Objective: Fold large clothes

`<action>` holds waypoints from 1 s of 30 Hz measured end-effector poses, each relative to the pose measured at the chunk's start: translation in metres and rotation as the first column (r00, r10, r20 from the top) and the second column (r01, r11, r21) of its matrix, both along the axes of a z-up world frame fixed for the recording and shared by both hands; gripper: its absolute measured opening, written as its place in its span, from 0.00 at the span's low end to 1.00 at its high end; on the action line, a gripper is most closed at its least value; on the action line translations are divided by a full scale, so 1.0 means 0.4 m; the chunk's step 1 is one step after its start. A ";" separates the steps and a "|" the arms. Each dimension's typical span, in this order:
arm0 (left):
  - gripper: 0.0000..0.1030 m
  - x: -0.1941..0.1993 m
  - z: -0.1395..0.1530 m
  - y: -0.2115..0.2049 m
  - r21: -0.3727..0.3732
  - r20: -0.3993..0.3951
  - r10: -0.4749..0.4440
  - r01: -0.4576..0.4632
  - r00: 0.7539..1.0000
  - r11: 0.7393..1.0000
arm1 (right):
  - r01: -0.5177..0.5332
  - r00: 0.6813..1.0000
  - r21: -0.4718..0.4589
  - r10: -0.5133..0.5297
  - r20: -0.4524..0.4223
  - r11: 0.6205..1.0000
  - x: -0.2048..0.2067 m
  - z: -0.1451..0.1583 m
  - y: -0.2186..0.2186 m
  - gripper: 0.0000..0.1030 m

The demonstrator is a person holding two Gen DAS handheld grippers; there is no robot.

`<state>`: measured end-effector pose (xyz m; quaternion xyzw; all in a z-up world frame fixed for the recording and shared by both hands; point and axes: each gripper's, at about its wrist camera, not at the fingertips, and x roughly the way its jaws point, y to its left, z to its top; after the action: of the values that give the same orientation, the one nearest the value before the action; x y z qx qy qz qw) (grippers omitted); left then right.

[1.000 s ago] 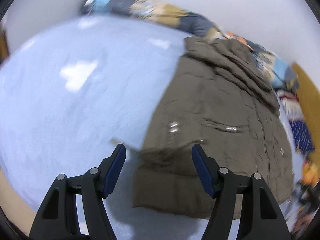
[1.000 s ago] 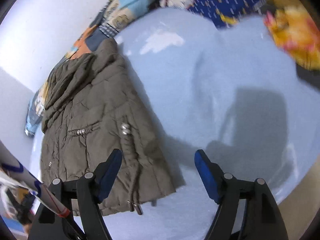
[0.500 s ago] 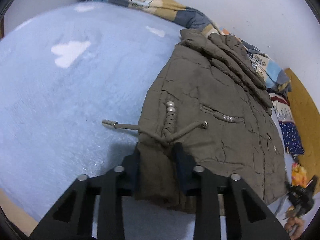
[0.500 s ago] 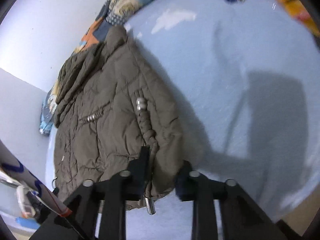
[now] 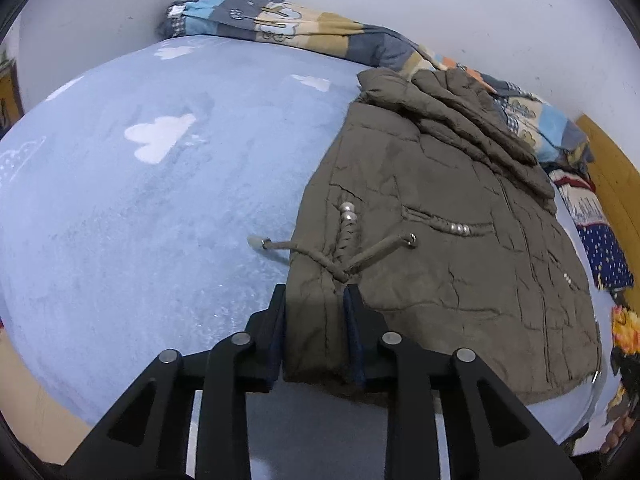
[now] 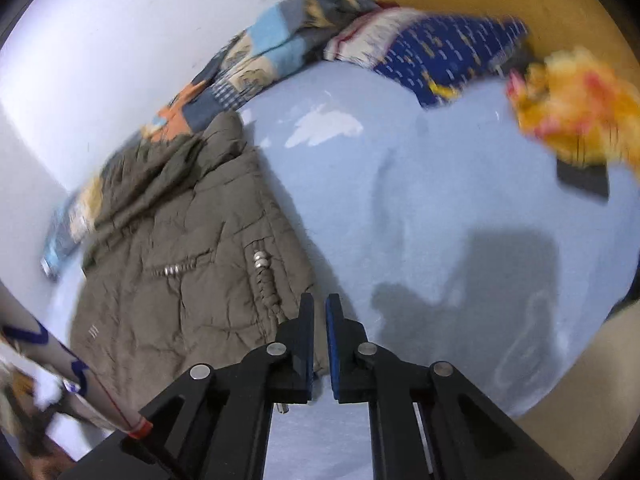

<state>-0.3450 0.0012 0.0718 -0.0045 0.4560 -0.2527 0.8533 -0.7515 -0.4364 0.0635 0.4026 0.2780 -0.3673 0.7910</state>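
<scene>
An olive padded jacket [image 5: 440,208] lies flat on the light-blue bed [image 5: 160,220], hood toward the wall, with a drawstring toggle [image 5: 256,243] trailing off its left edge. My left gripper [image 5: 314,292] pinches the jacket's near-left hem; a thick fold fills the gap between the pads, and the jaws are opening slightly. In the right wrist view the jacket [image 6: 180,248] spreads to the left. My right gripper [image 6: 319,300] is shut at its near-right corner, with only a thin edge of hem between the pads.
A patchwork quilt [image 5: 280,28] is bunched along the white wall. A dark-blue patterned cloth [image 6: 448,52], a yellow-orange bundle [image 6: 572,100] and a dark flat object [image 6: 584,180] lie at the bed's right end, by a wooden board [image 5: 612,184].
Both grippers went from wide open to closed on the jacket's near hem, left corner and right corner. The right one has since closed further and lifted a little.
</scene>
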 end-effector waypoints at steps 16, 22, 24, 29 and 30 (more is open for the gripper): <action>0.72 0.026 -0.074 -0.012 -0.059 -0.109 0.042 -0.049 0.993 0.997 | -0.107 0.960 0.350 0.006 0.279 0.931 0.073 -0.164 -0.063 0.63; 0.62 -0.010 -0.060 -0.056 0.007 0.000 -0.008 0.008 1.000 1.000 | -0.217 0.971 0.209 0.189 0.149 0.953 0.174 -0.128 0.002 0.39; 0.62 -0.012 -0.067 -0.058 0.021 0.009 -0.007 0.007 1.000 1.000 | -0.222 0.974 0.178 0.212 0.074 0.959 0.192 -0.136 0.012 0.39; 0.62 -0.023 -0.075 -0.070 0.073 0.052 -0.015 0.011 0.999 0.997 | -0.219 0.976 0.148 0.219 0.018 0.964 0.219 -0.144 0.028 0.44; 0.62 -0.024 -0.076 -0.072 0.079 0.058 -0.018 0.014 0.998 0.997 | -0.221 0.975 0.145 0.223 0.006 0.964 0.226 -0.140 0.031 0.45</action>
<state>-0.3546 -0.0275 0.0414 0.0402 0.4404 -0.2414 0.8638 -0.6610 -0.4239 0.0075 0.4233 0.3512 -0.2573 0.7945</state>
